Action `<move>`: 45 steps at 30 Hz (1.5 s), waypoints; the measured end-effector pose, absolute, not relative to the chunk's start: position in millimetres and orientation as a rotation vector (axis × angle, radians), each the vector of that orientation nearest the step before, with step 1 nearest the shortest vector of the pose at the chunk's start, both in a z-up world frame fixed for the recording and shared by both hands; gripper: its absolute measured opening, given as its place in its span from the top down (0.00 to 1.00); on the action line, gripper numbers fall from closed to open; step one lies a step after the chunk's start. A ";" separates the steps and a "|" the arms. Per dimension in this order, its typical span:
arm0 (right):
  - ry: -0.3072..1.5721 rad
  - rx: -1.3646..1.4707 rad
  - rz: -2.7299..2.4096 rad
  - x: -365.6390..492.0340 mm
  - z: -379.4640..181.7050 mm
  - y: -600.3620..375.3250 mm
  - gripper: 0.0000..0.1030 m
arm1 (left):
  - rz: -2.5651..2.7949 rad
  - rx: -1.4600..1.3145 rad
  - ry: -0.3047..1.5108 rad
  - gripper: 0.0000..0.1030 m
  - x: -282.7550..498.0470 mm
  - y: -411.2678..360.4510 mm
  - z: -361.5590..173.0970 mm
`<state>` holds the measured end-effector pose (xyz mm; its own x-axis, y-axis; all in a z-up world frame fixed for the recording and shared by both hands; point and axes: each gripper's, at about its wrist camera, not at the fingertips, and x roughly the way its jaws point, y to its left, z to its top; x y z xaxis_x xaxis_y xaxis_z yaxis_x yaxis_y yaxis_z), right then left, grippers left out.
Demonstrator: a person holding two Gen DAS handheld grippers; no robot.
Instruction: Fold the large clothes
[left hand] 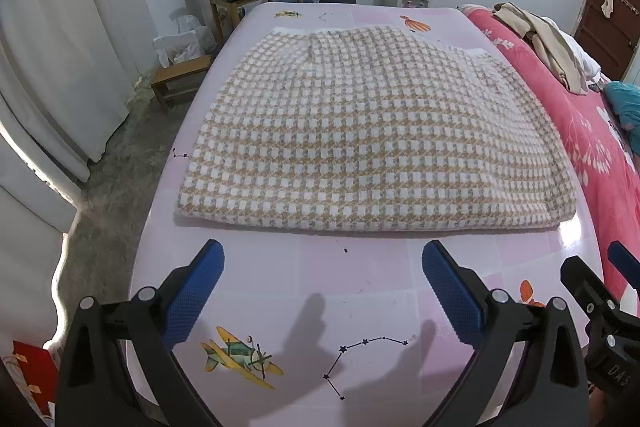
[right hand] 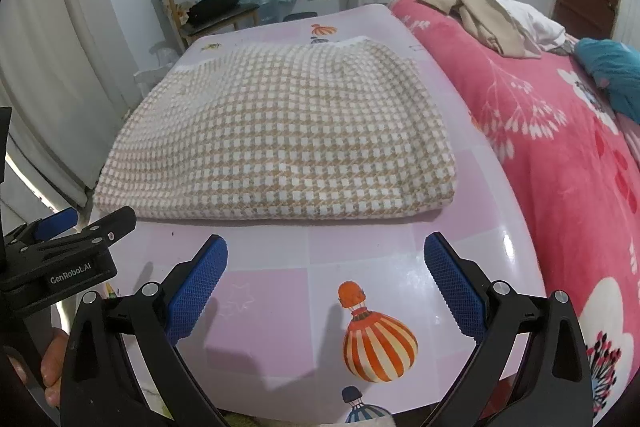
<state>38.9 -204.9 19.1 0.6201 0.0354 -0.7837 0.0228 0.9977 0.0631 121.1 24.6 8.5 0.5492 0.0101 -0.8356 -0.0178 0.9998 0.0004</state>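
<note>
Left wrist view shows the left tongs (left hand: pixel 322 291) spread wide and pinching nothing, hanging over the bare near strip of the desk (left hand: pixel 360 267); the right tongs (right hand: pixel 325 285) are likewise spread and empty, just to the right of them, over a printed balloon. Ahead of both lies the checked garment (left hand: pixel 360 131), folded into a thick slab in the middle of the desk, its near folded edge close to the fingertips but not touching them. The risk, as I judge it, lies in that bulk; a grip that takes only the top layer would peel the stack open rather than fold it; uneven pulls from the two sides would skew the edges. The desk looks glossy, so the slab may slide when pushed; to the right it could drift onto the pink bedspread (right hand: pixel 560 147), on the left off the desk towards the floor.
</note>
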 end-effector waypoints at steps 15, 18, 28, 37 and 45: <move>0.904 0.060 0.007 39.7 17.2 -202.9 0.08 | 0.012 -0.007 0.997 0.05 120.5 24.2 7.0; 0.903 0.059 0.007 39.2 17.6 -203.2 0.08 | 0.012 -0.005 0.995 0.05 120.4 24.2 6.9; 0.898 0.048 0.016 37.5 20.1 -204.9 0.08 | 0.010 -0.005 0.992 0.05 118.9 23.8 7.7; 0.897 0.042 0.022 37.1 21.0 -204.6 0.08 | 0.011 -0.005 0.988 0.05 118.0 25.0 10.1; 0.895 0.039 0.024 37.0 20.7 -204.4 0.08 | 0.012 -0.005 0.984 0.05 117.4 25.2 11.7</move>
